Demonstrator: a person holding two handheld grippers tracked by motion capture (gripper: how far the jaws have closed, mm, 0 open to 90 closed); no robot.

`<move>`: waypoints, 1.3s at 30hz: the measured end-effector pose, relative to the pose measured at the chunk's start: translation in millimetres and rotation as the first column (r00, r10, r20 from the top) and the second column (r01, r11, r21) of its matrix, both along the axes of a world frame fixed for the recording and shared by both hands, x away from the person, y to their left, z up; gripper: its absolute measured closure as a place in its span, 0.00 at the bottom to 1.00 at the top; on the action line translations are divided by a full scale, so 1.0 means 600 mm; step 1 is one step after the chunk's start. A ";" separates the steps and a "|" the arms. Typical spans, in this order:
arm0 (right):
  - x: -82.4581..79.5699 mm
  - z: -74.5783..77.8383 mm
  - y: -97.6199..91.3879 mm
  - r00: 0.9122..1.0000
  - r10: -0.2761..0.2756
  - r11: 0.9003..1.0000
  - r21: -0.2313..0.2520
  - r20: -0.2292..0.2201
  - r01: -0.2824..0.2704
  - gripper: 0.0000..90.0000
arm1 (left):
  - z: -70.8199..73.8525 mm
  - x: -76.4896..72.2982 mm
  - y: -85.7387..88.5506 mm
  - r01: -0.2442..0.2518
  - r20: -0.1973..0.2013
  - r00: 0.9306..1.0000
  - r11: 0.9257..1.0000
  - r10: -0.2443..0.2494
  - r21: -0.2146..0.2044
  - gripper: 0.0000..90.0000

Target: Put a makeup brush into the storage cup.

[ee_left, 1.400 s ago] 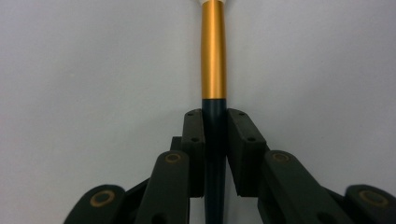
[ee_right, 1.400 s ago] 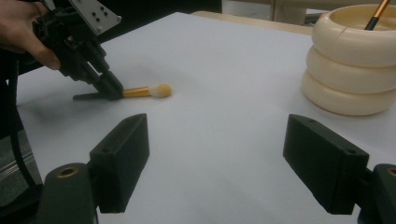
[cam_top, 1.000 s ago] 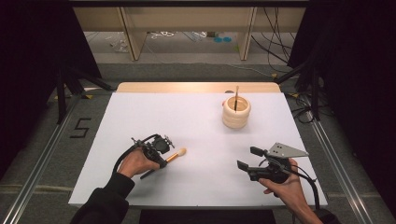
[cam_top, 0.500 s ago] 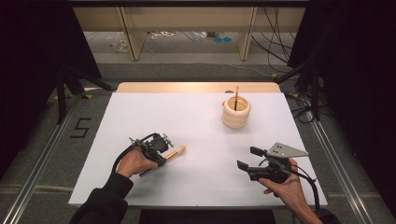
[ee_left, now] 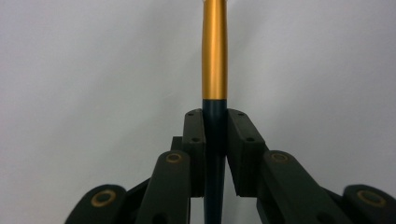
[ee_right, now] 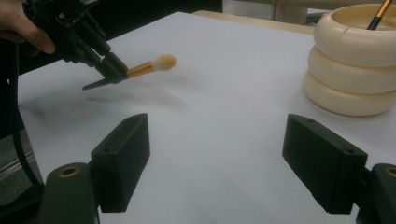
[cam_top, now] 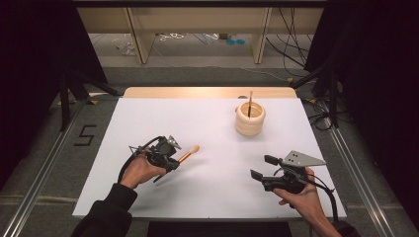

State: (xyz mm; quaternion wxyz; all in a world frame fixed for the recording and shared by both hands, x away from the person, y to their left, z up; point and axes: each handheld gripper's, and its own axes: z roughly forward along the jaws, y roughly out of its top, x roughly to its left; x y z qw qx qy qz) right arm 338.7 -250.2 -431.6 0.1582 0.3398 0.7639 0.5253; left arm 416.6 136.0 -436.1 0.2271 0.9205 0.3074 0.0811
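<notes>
The white table (cam_top: 207,148) lies broad in front of you, with the cream ringed holder (cam_top: 249,119) standing on its far right part, one brush (cam_top: 250,101) already leaning upright inside it. Your left gripper (cam_top: 170,159) sits near the left of the table, its jaws nipped narrow on the dark handle of the second brush (cam_top: 189,153), which sticks out level toward the right, its pale tuft well apart from the holder. From the left gripper view the handle (ee_left: 214,140) runs straight up between the two pads, gold sleeve beyond them, so the grip looks centred but thin. Your right gripper (cam_top: 262,168) rests near the right edge, jaws spread wide with nothing between them. From here, the likely trouble is the brush pivoting in that narrow pinch as you tip it upright, because the pads hold a smooth, round shaft at only one spot. Come in too low or off-centre and the tuft end may catch the holder's rim and shove the holder, or knock the brush already standing there. Loosen early and the brush will drop on the table.
</notes>
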 end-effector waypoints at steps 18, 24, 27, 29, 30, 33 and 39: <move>0.006 0.003 0.001 1.000 -0.007 1.000 0.017 -0.011 0.007 0.26 | 0.037 -0.010 -0.001 -0.062 0.049 0.995 0.928 0.086 -0.368 0.87; 0.014 0.006 0.004 1.000 -0.015 1.000 0.024 0.000 0.015 0.27 | 0.042 -0.015 -0.011 -0.075 0.047 0.993 0.884 0.108 -0.461 0.87; 0.018 0.011 0.005 1.000 -0.014 1.000 0.020 -0.022 0.014 0.27 | 0.046 -0.019 -0.021 -0.063 0.050 0.994 0.870 0.100 -0.489 0.87; 0.025 0.011 0.008 1.000 -0.011 0.999 0.047 -0.004 0.011 0.27 | 0.049 -0.021 -0.030 -0.059 0.047 0.994 0.859 0.097 -0.509 0.87; 0.026 0.012 0.010 1.000 -0.011 0.998 0.060 -0.016 0.012 0.27 | 0.051 -0.023 -0.033 -0.052 0.050 0.995 0.857 0.091 -0.513 0.87; 0.032 0.016 0.013 1.000 -0.005 0.998 0.062 -0.014 0.006 0.27 | 0.058 -0.026 -0.046 -0.032 0.059 0.996 0.852 0.074 -0.523 0.87; 0.045 0.024 0.028 1.000 0.003 0.995 0.097 -0.012 -0.002 0.28 | 0.073 -0.030 -0.067 -0.001 0.076 0.996 0.836 0.051 -0.549 0.87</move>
